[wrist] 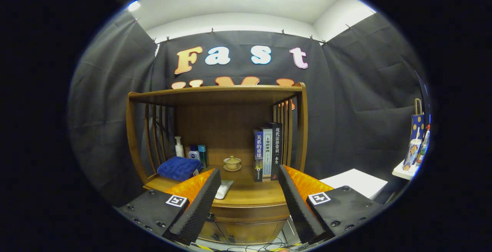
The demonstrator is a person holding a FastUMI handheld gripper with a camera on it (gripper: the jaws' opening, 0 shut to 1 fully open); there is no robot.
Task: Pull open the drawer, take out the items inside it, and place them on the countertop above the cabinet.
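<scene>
A wooden cabinet with a shelf hutch stands ahead of me. Its countertop point(246, 194) carries a folded blue towel point(179, 168), a white tube point(224, 189), a small lidded tea bowl on a saucer point(232, 163) and three upright books point(267, 152). The drawer front point(250, 211) lies just below the countertop edge and looks closed; its inside is hidden. My gripper point(248, 206) hangs open in front of the cabinet, with nothing between its fingers, the drawer front showing in the gap.
A pump bottle and small jars point(191, 151) stand at the back left of the countertop. A white box point(355, 182) sits to the right of the cabinet, and a side table with a blue gift bag and a cup point(415, 144) stands farther right. Cables point(253, 248) lie on the floor below.
</scene>
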